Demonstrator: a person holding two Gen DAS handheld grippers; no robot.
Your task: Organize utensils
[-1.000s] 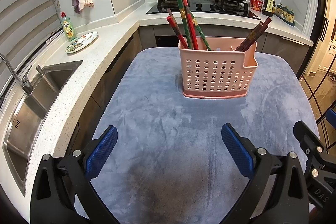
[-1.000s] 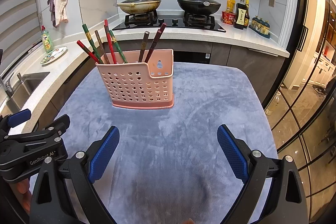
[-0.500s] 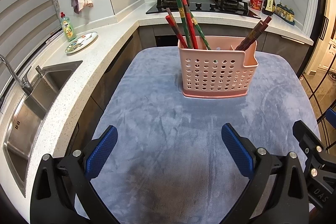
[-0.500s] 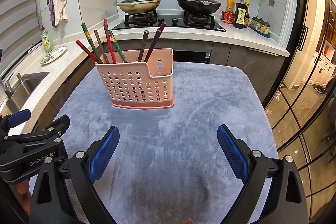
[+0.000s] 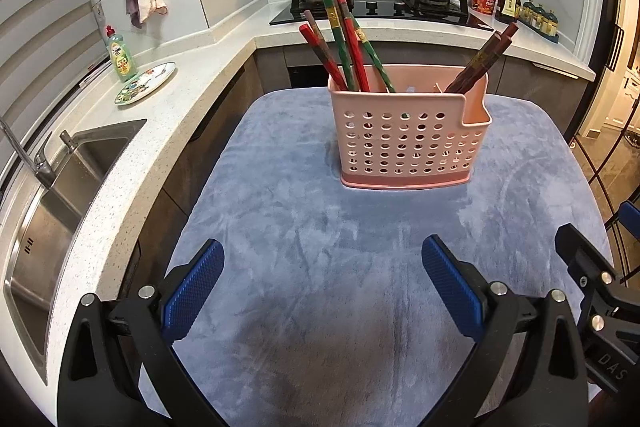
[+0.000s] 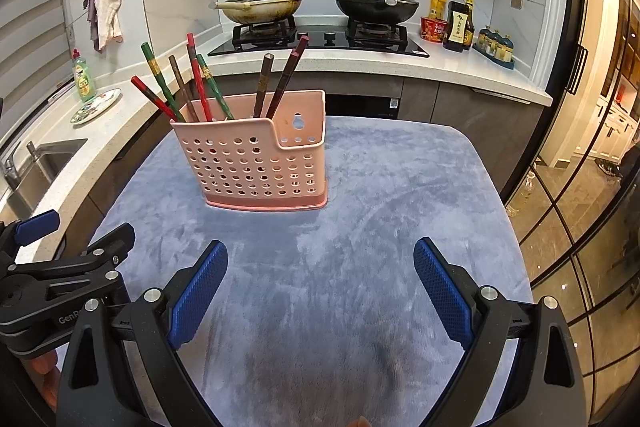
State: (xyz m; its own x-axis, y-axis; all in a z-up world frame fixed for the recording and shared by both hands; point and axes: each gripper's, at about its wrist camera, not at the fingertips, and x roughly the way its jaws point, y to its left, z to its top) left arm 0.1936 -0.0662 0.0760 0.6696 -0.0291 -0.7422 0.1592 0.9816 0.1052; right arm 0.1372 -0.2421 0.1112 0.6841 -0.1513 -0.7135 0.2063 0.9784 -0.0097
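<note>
Nothing we can see has shifted since the earlier frames; both our tools hover where they were.

Our left gripper point(image 5: 322, 281) and right gripper point(image 6: 320, 281) stand spread wide and empty over the grey-blue plush mat point(image 5: 320, 235). Ahead, upright on the mat's middle, sits the pink perforated plastic utensil basket point(image 6: 256, 163), with red, green and brown chopsticks point(image 5: 348, 39) leaning in its left section and dark brown chopsticks point(image 6: 280, 83) in its right.

Home kitchen being shown: two lidded pans point(image 6: 316, 5) sitting on gas hob point(image 6: 320, 41), steel sink point(image 5: 52, 195) being set into speckled worktop point(image 5: 160, 115), dish soap point(image 5: 121, 55) standing nearby.
</note>
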